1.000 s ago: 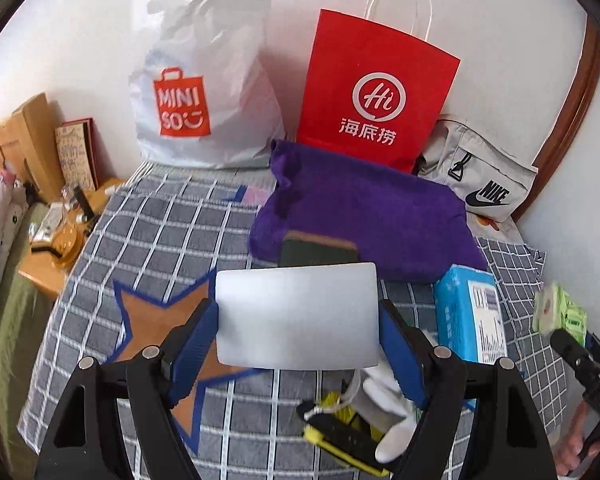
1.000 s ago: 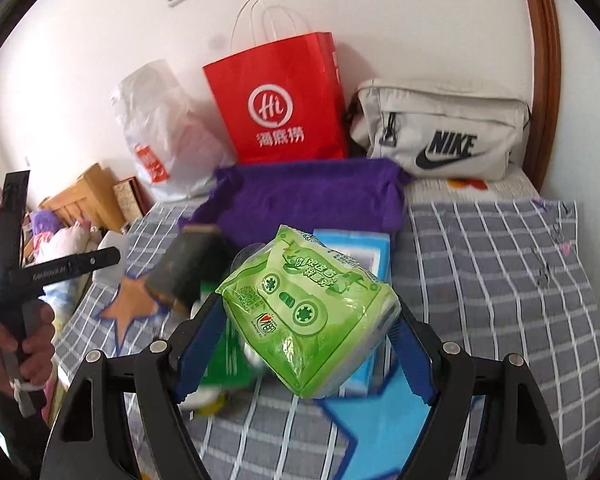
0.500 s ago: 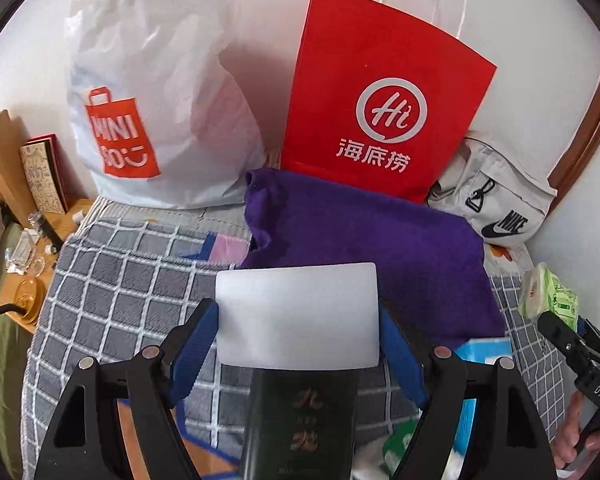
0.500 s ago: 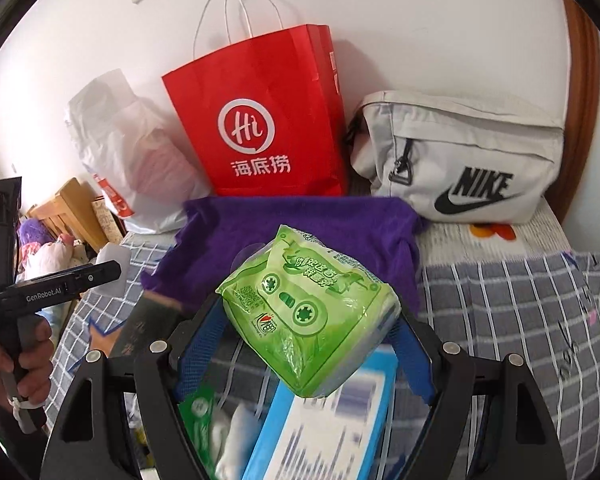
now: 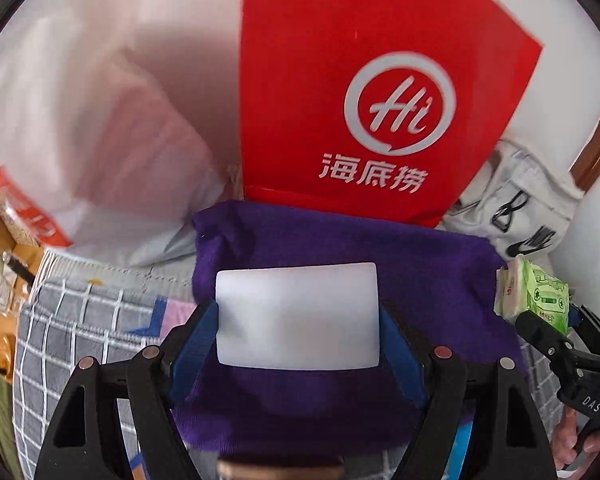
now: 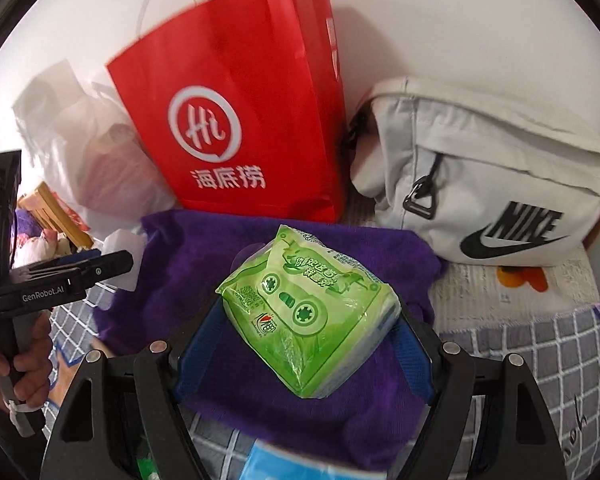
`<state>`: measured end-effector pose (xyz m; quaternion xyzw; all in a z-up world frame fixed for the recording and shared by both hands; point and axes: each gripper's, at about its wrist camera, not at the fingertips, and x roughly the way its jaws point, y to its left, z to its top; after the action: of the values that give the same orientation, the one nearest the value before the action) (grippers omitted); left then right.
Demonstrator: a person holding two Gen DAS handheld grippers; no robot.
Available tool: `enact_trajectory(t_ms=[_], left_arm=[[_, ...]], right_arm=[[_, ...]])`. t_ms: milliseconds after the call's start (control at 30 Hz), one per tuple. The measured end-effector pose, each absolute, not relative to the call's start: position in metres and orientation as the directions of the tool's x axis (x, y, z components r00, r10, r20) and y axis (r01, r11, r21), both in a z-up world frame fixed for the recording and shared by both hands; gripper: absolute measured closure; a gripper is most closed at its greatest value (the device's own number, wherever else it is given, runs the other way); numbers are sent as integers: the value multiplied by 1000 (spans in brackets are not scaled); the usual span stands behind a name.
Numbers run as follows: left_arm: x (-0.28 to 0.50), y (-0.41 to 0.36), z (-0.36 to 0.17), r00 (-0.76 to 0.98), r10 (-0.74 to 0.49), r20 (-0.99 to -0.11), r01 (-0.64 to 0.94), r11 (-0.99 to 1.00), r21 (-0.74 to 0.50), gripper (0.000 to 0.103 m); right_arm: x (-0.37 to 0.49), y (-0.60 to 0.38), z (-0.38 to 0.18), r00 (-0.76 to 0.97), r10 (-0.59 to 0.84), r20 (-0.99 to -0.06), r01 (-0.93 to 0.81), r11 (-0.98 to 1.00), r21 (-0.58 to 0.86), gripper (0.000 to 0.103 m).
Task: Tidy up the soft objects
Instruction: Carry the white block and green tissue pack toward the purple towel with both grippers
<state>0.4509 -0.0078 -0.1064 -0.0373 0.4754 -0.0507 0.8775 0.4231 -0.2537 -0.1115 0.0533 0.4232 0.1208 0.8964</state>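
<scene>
Gripping a white translucent pack (image 5: 298,316), left hand-held gripper (image 5: 298,334) hangs over the purple towel (image 5: 428,276). Right hand-held gripper (image 6: 308,344) clamps a green tissue pack (image 6: 308,316) above the same towel. Behind: red Haidilao paper bag (image 6: 240,120), grey Nike bag (image 6: 496,184).

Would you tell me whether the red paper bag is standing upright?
Upright: the red paper bag stands on its base against the wall, handles up.
</scene>
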Motion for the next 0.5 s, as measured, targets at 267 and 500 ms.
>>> enact_trajectory(t_ms=[267,500], left_arm=[[489,-12,-131,496,-113,-861,48,994,-103,24],[501,-11,-145,462,-136,-876,47,991,-128,24]], right_arm=[[456,-253,-152,533,275,-800,-178,961,212,23],[467,-256,-170,492,266,-829,-165,963,211,23]])
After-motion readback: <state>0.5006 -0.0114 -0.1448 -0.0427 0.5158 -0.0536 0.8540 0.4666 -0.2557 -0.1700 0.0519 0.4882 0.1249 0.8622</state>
